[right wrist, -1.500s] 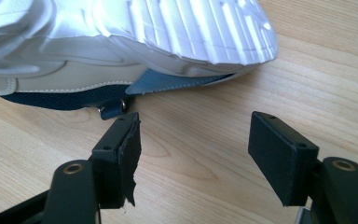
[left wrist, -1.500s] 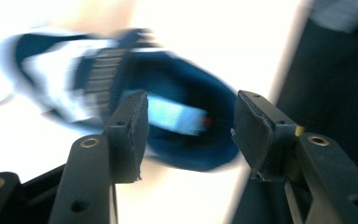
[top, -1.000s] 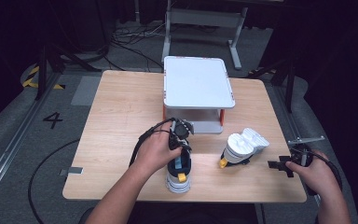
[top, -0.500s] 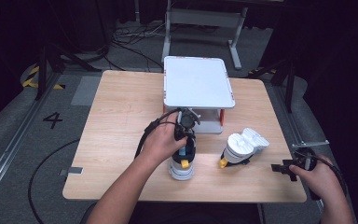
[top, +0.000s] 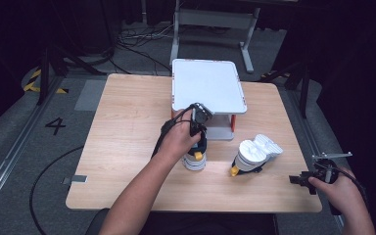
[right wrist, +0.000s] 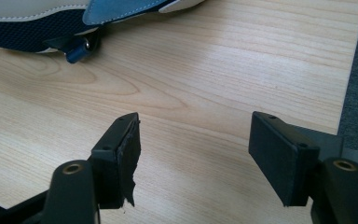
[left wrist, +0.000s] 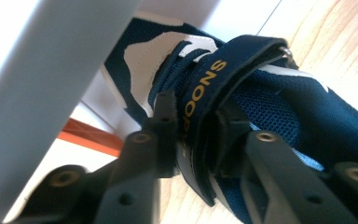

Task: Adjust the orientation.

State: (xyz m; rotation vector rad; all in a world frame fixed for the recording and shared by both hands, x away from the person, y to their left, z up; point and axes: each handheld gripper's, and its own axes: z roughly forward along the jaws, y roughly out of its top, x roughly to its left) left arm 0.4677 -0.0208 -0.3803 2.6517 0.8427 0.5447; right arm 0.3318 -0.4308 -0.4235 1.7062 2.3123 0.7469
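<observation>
My left gripper (top: 200, 139) stands toe-down over a navy shoe (top: 196, 159) with a white sole, just in front of the white rack (top: 208, 85). In the left gripper view its jaws (left wrist: 196, 121) pinch the shoe's navy strap (left wrist: 214, 84) with gold lettering; they have just been opening a little, with the strap still between the pads. A second shoe (top: 254, 154) lies on its side to the right, white sole up. My right gripper (top: 298, 179) hovers open over the table's right front corner, nothing between its jaws (right wrist: 198, 140).
The wooden table (top: 127, 137) carries the low white rack with orange legs (top: 233, 122) at its far middle. The rack's grey edge (left wrist: 37, 70) is close beside the held shoe. The second shoe's heel (right wrist: 37, 28) lies ahead of the right gripper. Dark floor surrounds the table.
The left hand has carried the navy shoe away from the table's front edge toward the rack. The right hand has stayed near the right front corner.
</observation>
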